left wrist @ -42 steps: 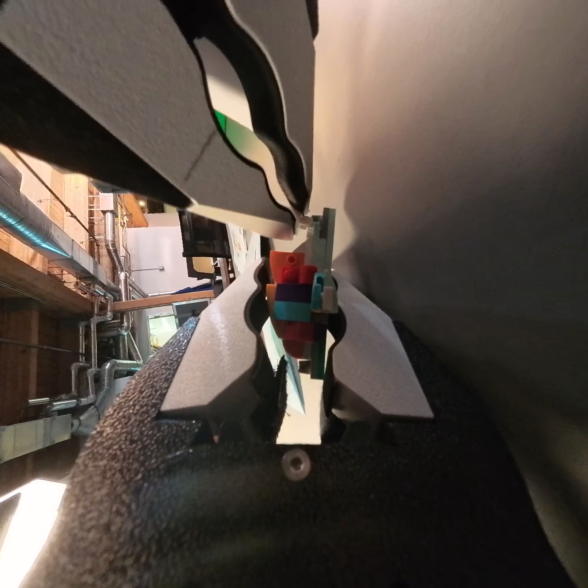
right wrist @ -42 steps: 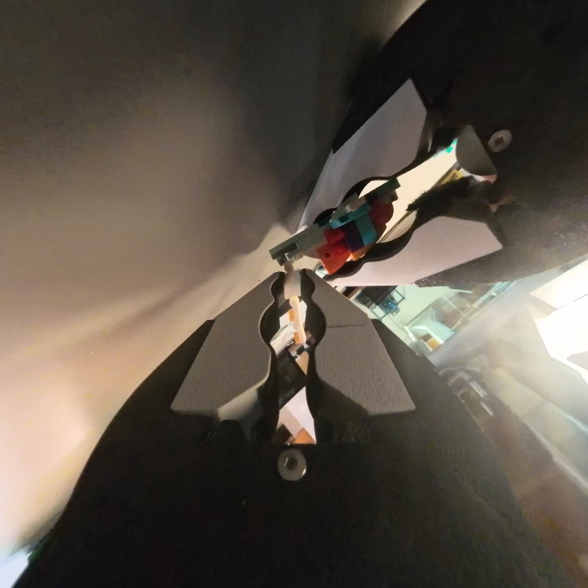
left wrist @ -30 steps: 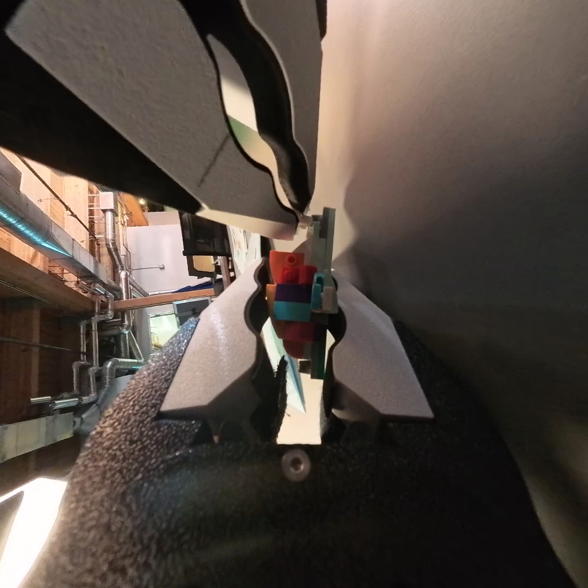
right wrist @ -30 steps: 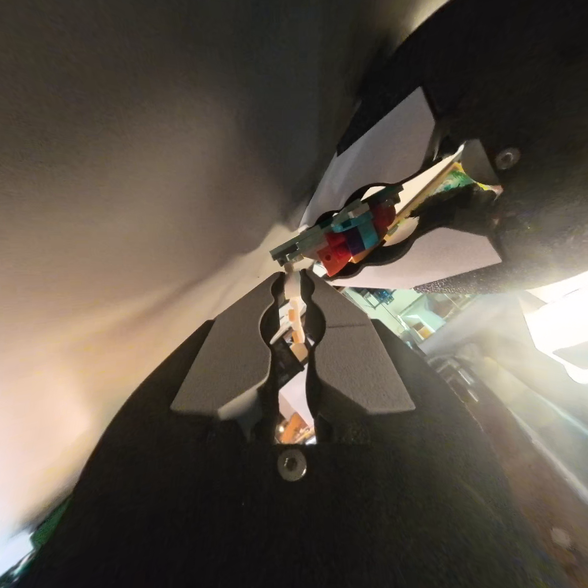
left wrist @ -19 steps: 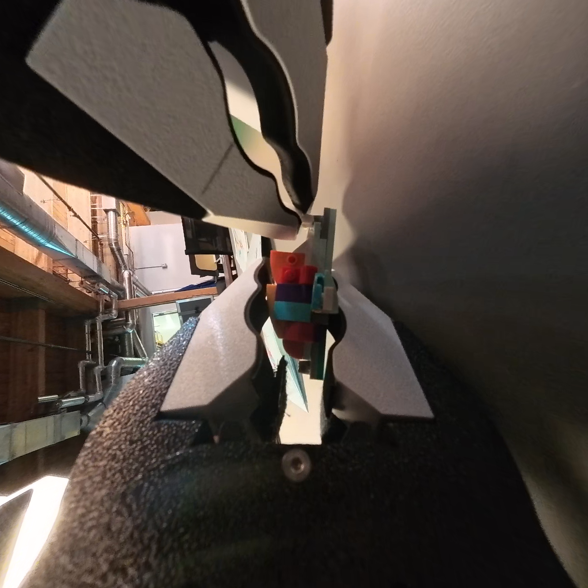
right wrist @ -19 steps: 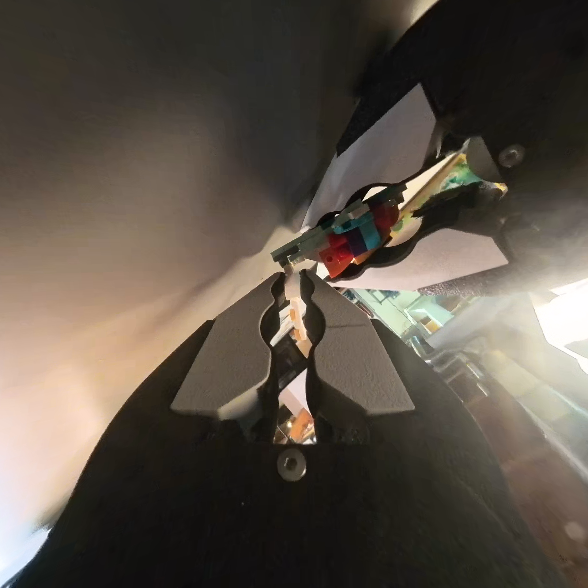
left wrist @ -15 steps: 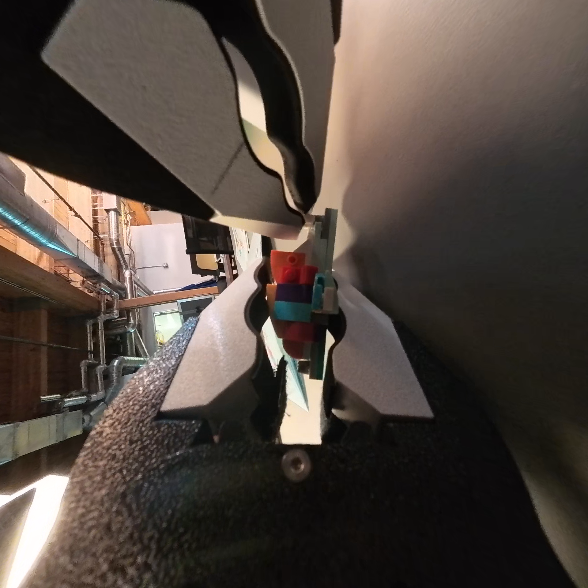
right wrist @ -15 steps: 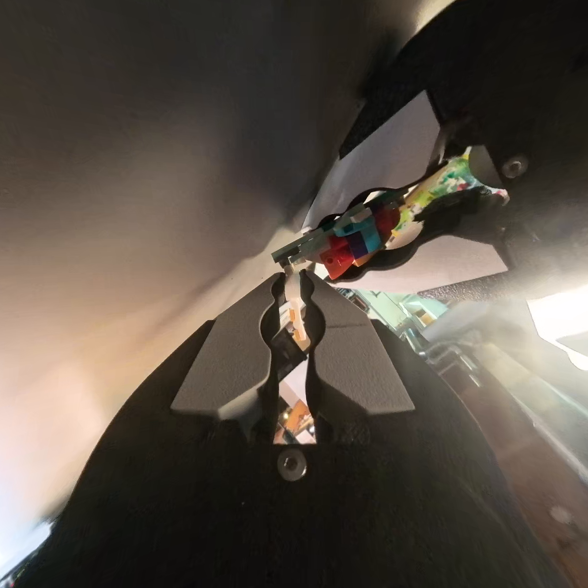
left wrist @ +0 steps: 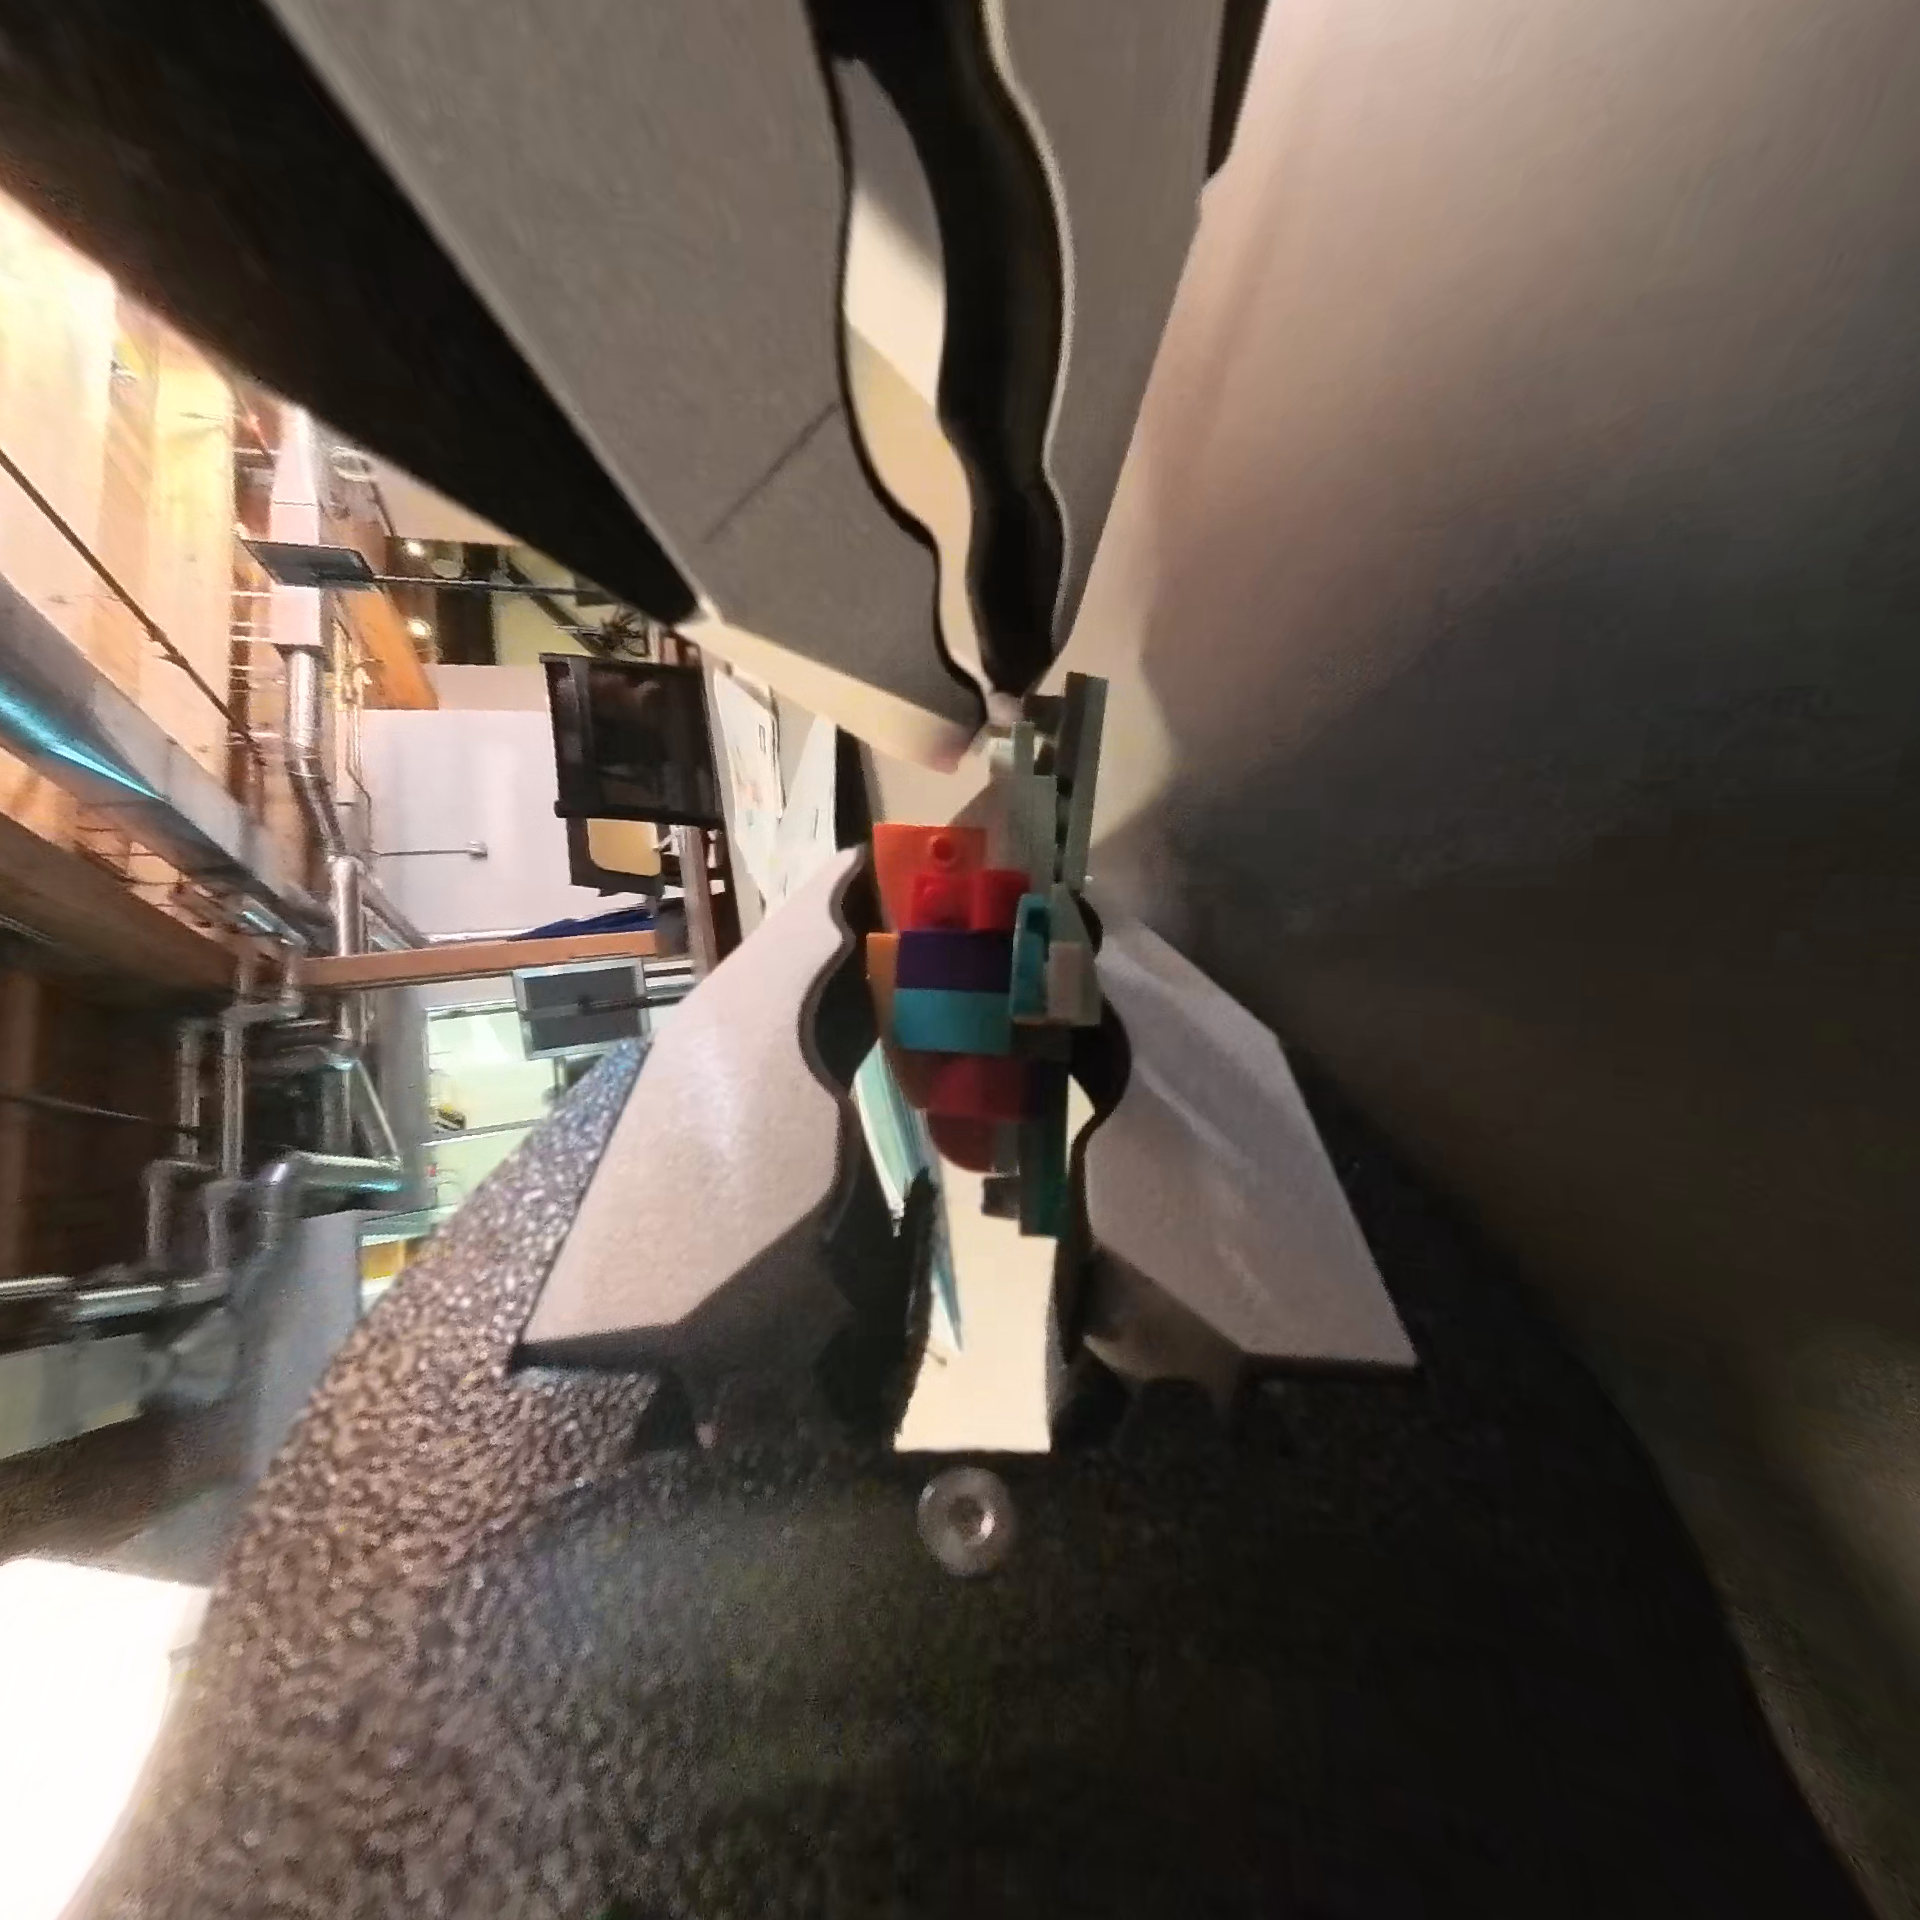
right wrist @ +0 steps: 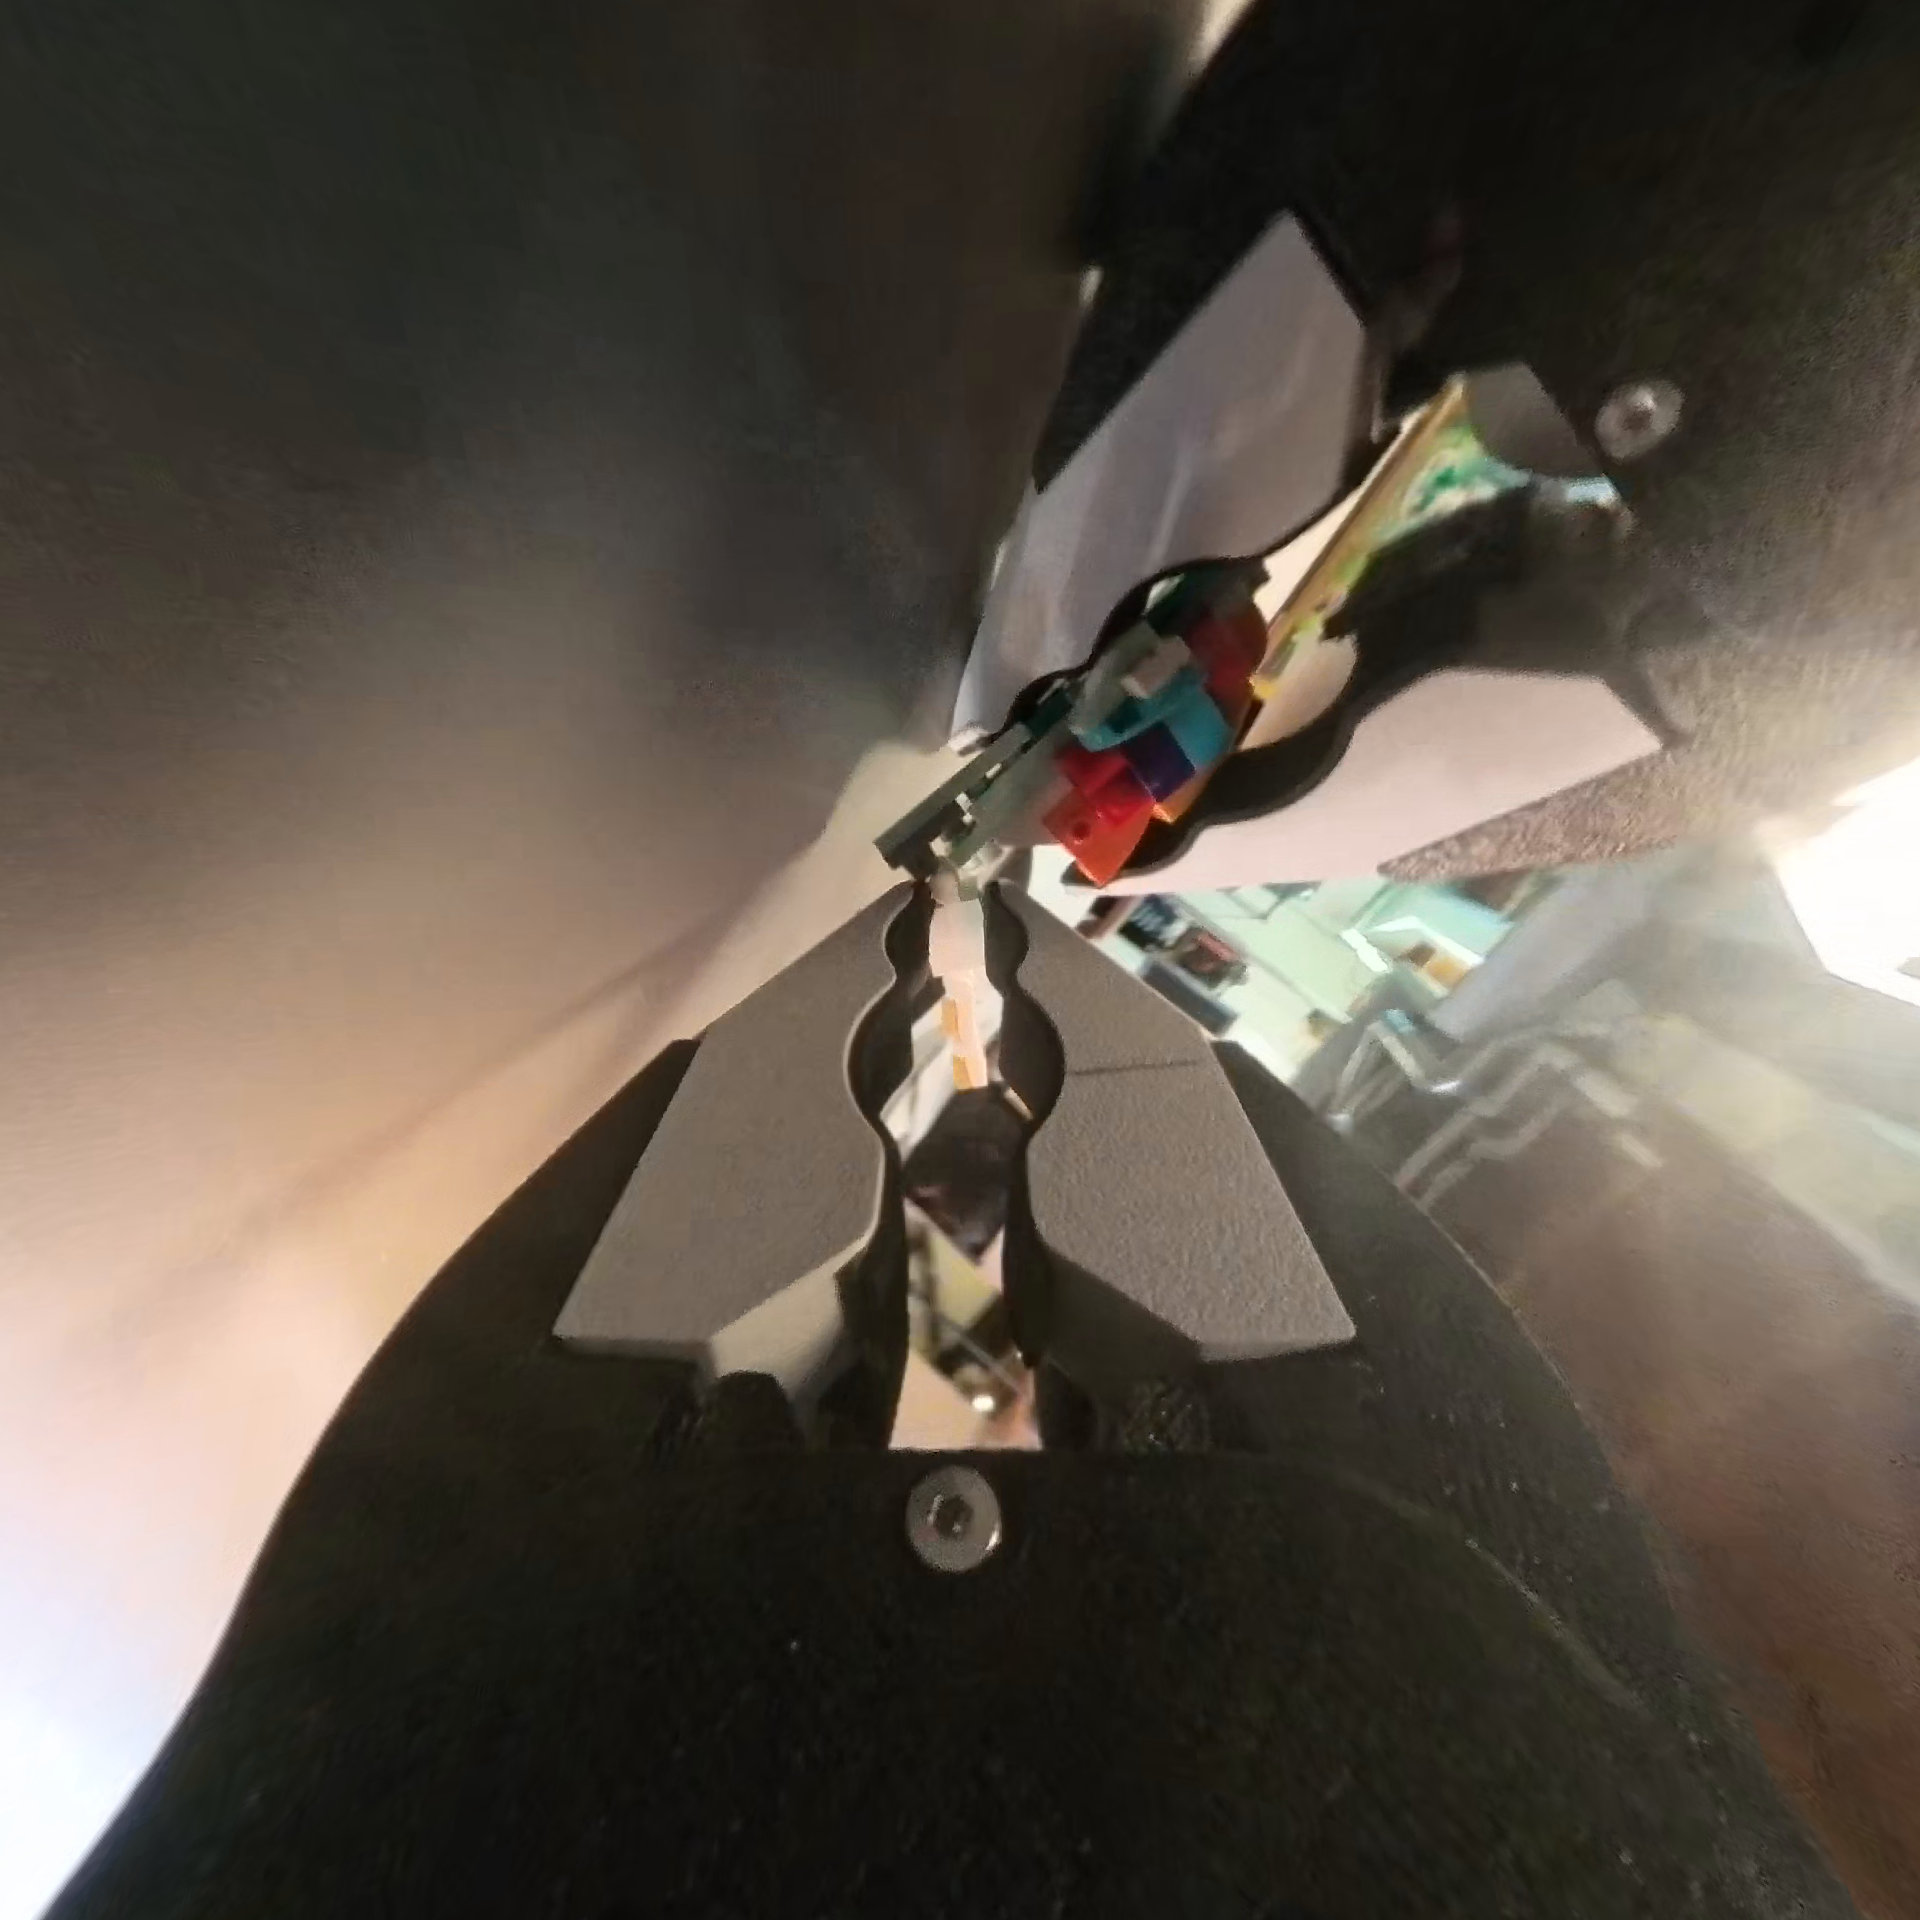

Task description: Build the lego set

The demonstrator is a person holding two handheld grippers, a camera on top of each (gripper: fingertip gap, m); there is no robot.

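Right wrist view: right gripper (right wrist: 956, 894) pinches pale piece (right wrist: 958, 940) against plate edge of build (right wrist: 1127, 758); left gripper (left wrist: 971, 997) clamps build; skewed push risks piece slipping.

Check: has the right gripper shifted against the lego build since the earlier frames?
No. The right gripper still meets the lego build at its grey-green plate's top end, where the small white piece sits.

A small lego assembly (left wrist: 961, 997) of stacked orange, red, purple and teal bricks is fixed to thin grey-green plates, which stand edge-on in the left wrist view and slant in the right wrist view (right wrist: 1122, 748). A slender white-and-tan lego piece (right wrist: 961, 971) points its white tip at the end of those plates, touching or just short of them
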